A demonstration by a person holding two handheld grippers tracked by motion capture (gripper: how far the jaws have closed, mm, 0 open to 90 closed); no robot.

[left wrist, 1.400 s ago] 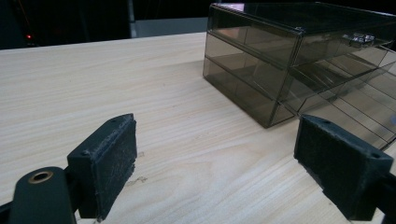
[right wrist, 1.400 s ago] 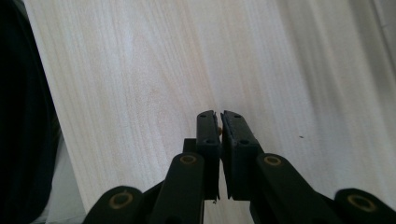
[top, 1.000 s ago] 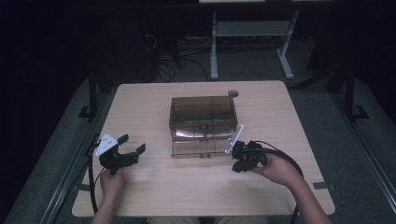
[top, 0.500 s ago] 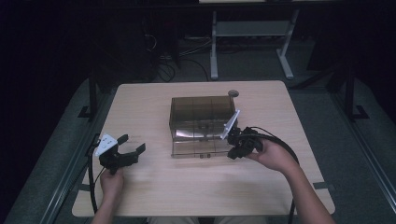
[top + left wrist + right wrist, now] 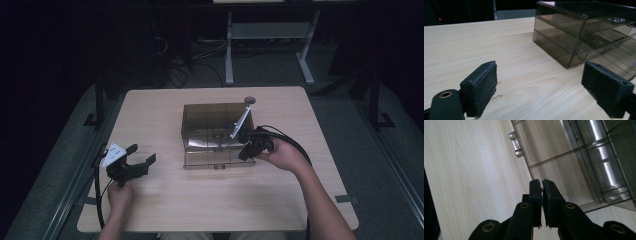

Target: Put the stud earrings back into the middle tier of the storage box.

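Note:
A smoky see-through drawer box (image 5: 217,120) stands mid-table with its bottom drawer (image 5: 215,152) pulled out toward me. The drawer's metal handle (image 5: 515,143) points at the near edge. My right gripper (image 5: 246,152) hovers over the drawer's right end, tilted down, jaws shut. In the right gripper view the pads (image 5: 541,187) meet above the drawer's floor, with a tiny reddish speck between them that I cannot identify. My left gripper (image 5: 141,154) rests low at the table's left, open, with nothing between its pads (image 5: 539,92). It faces the box (image 5: 564,32).
A small round grey disc (image 5: 249,100) lies on the table (image 5: 150,115) just behind the box's right rear corner. Cables trail from both grippers toward the near edge. Beyond the far edge stand a white frame and floor cables.
My right gripper has risen and moved from beside the drawer's front right corner to over the drawer's right end. The left gripper has stayed put.

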